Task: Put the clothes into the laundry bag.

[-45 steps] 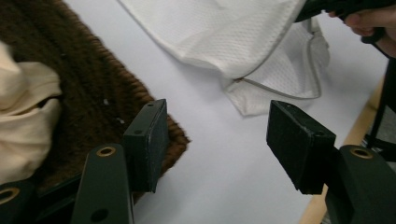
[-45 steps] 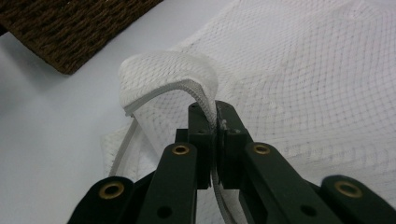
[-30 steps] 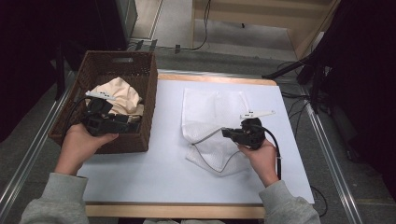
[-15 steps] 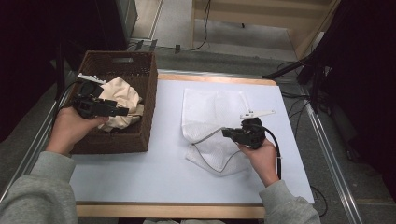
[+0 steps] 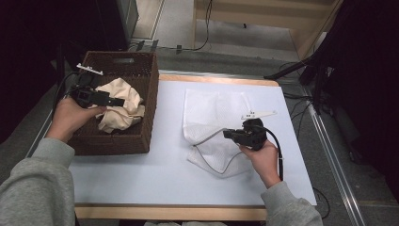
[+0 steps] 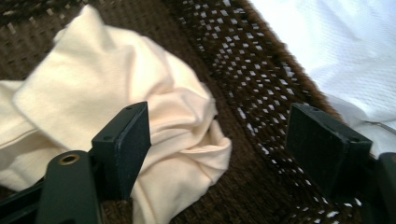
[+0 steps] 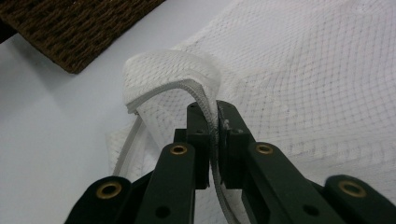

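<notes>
A brown wicker basket (image 5: 153, 94) stands at the table's left with a crumpled cream cloth (image 5: 123, 106) inside. My left gripper (image 5: 117, 101) hovers open over that cloth; in the left gripper view the jaws (image 6: 219, 116) stand wide apart, with the cloth (image 6: 102, 79) by the left jaw and the basket wall (image 6: 243, 60) between them. A white mesh bag (image 5: 211, 113) lies flat in the middle of the table. My right gripper (image 5: 228, 135) is shut on the bag's zipper edge (image 7: 215, 109), lifting a fold of mesh (image 7: 303, 84) off the table.
The pale tabletop (image 5: 141, 179) has free room in front of the basket and bag. A basket corner (image 7: 70, 23) lies a little beyond the lifted fold. Behind the table are cables and a wooden frame (image 5: 263, 19); dark equipment stands at the far right.
My left gripper has moved from the basket's near side farther in over the cream cloth. The right gripper has held still on the bag's edge.
</notes>
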A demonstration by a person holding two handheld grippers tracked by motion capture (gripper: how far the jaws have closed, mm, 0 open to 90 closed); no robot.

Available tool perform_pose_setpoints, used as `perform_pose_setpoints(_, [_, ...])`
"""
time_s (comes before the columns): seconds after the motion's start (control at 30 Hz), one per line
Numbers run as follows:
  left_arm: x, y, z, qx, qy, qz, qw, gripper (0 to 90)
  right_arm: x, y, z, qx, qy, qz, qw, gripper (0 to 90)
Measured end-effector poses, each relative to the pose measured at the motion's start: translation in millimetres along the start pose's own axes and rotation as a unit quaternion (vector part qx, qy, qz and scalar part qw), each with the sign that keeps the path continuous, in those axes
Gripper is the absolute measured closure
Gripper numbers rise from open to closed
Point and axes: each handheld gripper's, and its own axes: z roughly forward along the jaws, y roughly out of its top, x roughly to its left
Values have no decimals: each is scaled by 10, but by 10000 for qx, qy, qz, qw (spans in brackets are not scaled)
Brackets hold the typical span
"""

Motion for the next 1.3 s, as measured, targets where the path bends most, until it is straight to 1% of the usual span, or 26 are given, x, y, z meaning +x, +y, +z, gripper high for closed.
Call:
perform_pose_setpoints(0.07, [74,20,23,-8,19,-99,9999,194,-2,1,4,-4,4,9,10000,858])
perform_pose_setpoints(0.13, [116,32,44,-15,76,-152,9999,167,-1,1,6,0,4,2,10000,858])
perform_pose_setpoints(0.2, [166,50,81,-8,84,-220,9997,138,4,3,8,1,10,-7,10000,858])
perform_pose_setpoints(0.4, [310,73,202,-7,289,-337,9990,77,1,4,7,-9,11,5,10000,858])
perform_pose_setpoints(0.53, [407,49,322,90,321,-412,9986,58,-4,5,5,-21,25,7,10000,858])
perform_pose_setpoints(0.57, [441,40,375,103,348,-497,9981,57,-4,7,5,-16,21,1,10000,857])
perform_pose_setpoints(0.63, [483,30,439,155,350,-561,9977,44,-2,7,6,-17,25,5,10000,858])
perform_pose_setpoints(0.7, [522,21,502,207,418,-605,9971,39,1,7,9,-18,21,8,10000,857])
perform_pose_setpoints(0.73, [536,16,531,213,461,-638,9967,29,1,7,11,-15,26,3,10000,857])
perform_pose_setpoints(0.8, [558,-1,582,197,365,-746,9964,30,0,7,13,-4,35,5,10000,857])
perform_pose_setpoints(0.87, [566,-27,644,228,436,-757,9959,33,-6,5,14,-2,37,4,10000,857])
perform_pose_setpoints(0.97, [590,-62,730,310,425,-828,9952,38,-15,0,14,-8,28,46,10000,857])
perform_pose_setpoints(1.03, [604,-75,774,363,432,-809,9951,38,-17,-2,10,-12,23,46,10000,857])
perform_pose_setpoints(1.07, [606,-76,792,317,401,-838,9952,38,-18,-4,8,-17,24,53,10000,857])
perform_pose_setpoints(1.1, [615,-76,807,316,390,-819,9954,40,-20,-4,7,-18,25,54,10000,857])
perform_pose_setpoints(1.17, [623,-81,844,242,434,-854,9951,46,-24,-6,11,-23,28,49,10000,857])
perform_pose_setpoints(1.2, [633,-83,858,250,420,-859,9951,47,-26,-6,15,-11,36,55,10000,857])
perform_pose_setpoints(1.23, [650,-94,894,277,393,-902,9948,47,-24,-7,18,-7,33,63,10000,857])
perform_pose_setpoints(1.27, [658,-104,914,311,389,-900,9947,45,-21,-7,21,1,34,57,10000,857])
perform_pose_setpoints(1.3, [669,-115,939,400,375,-905,9944,42,-17,-8,21,7,37,61,10000,857])
